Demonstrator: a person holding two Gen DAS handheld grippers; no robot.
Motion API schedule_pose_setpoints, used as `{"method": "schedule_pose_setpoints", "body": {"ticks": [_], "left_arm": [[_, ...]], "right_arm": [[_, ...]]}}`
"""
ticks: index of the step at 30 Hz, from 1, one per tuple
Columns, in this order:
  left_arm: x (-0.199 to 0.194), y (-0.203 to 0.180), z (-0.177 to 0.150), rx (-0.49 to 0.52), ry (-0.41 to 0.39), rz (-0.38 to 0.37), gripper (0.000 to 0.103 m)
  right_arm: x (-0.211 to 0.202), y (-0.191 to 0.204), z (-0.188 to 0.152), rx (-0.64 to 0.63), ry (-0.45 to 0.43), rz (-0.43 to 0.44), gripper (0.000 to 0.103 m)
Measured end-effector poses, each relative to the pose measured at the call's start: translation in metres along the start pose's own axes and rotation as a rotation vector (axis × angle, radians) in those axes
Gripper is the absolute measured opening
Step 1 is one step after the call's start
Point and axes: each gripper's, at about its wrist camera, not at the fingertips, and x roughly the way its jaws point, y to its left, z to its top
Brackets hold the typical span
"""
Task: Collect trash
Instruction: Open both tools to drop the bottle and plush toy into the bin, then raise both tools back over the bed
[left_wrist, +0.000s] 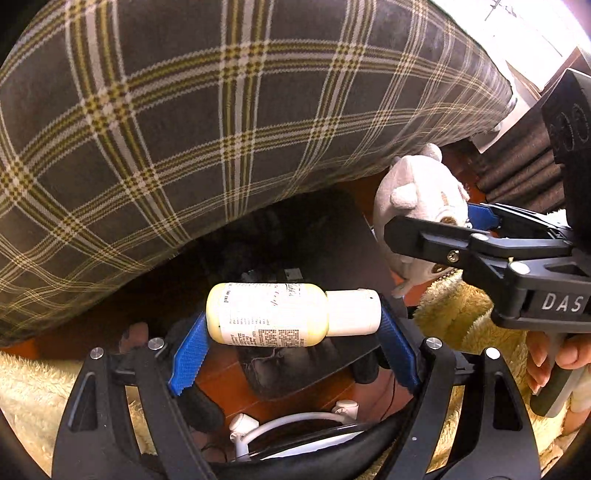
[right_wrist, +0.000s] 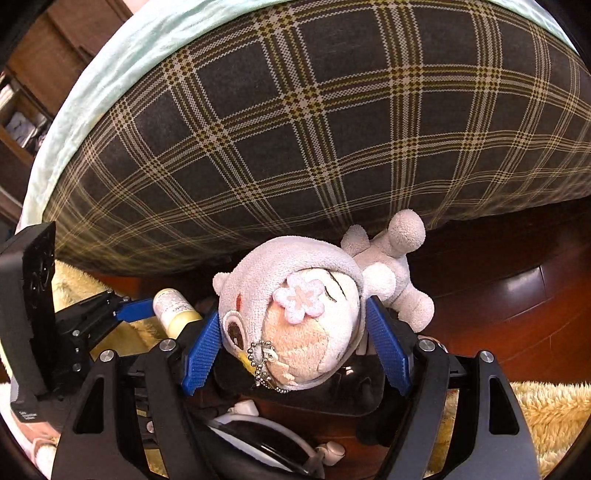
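A smooth cylindrical plastic bottle (left_wrist: 275, 314) of pale yellow lotion, white-capped, is clamped end to end between the ribbed blue pads of the left gripper (left_wrist: 293, 326) — its label print is too small to be read. A fuzzy grey plush doll (right_wrist: 295, 314), ball-chained, is gripped by the right gripper (right_wrist: 295, 343), above a black bin (left_wrist: 325, 236). "DAS" is read on the other tool.

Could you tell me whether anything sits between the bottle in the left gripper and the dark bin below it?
Nothing visible blocks it. The bottle lies crosswise in the left gripper, directly above the dark bin. The plush toy, held by the right gripper, hangs off to the side.
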Motion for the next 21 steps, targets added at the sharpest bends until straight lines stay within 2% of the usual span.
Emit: {"method": "schedule_pose_setpoints", "body": {"ticks": [5, 7, 8, 13, 21], "left_arm": [[0.003, 0.001, 0.001, -0.014, 0.012, 0.004, 0.078], [0.004, 0.001, 0.0, -0.018, 0.012, 0.002, 0.079], [0.004, 0.001, -0.001, -0.019, 0.01, 0.002, 0.081], [-0.002, 0.003, 0.001, -0.021, -0.005, 0.002, 0.092], [-0.02, 0.007, 0.003, -0.019, -0.032, 0.03, 0.094]], "right_arm": [[0.005, 0.002, -0.001, 0.01, -0.007, 0.006, 0.078], [0.002, 0.004, 0.004, 0.009, -0.021, 0.014, 0.086], [0.0, 0.005, 0.005, 0.008, -0.03, 0.014, 0.087], [-0.003, 0.002, 0.009, 0.028, -0.038, 0.004, 0.087], [-0.019, -0.016, 0.014, 0.063, -0.072, 0.002, 0.087]]}}
